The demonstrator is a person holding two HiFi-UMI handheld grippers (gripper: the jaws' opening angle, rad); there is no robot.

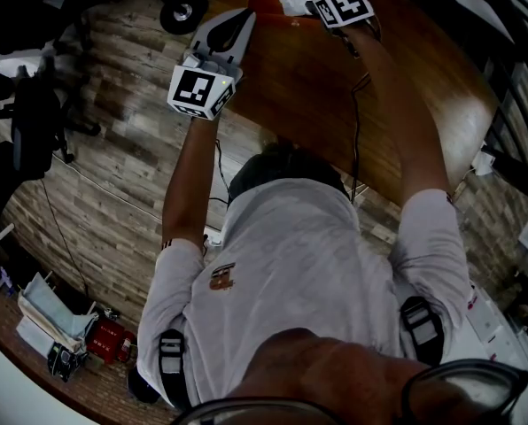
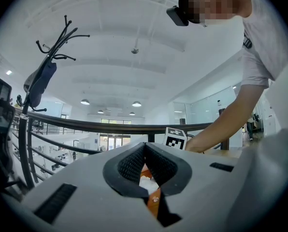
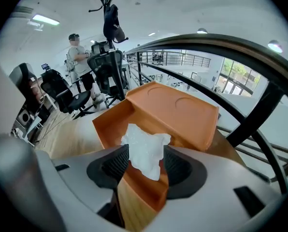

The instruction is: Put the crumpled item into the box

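The right gripper (image 3: 146, 149) is released, its ribbed dark pads (image 3: 116, 166) standing wide apart and angled down over the open orange plastic box (image 3: 108, 124). The white crumpled paper item (image 3: 140, 138) lies inside that box, against its near wall, and shows in the gap between the two pads; neither pad visibly presses on it. The box's hinged orange lid (image 3: 182, 108) is tipped back and bears two round embossed shapes, with no lettering that can be read. The box sits at the far edge of the brown wooden table (image 1: 335, 87).

The left gripper (image 2: 145, 146) is clenched, tips together with nothing caught in them, held level beside the table's left edge and well apart from the box. Each gripper carries a cube with black-and-white square markers (image 1: 202, 91). The person's white shirt (image 1: 291, 264) has a small chest emblem (image 1: 221, 277), too small to read.
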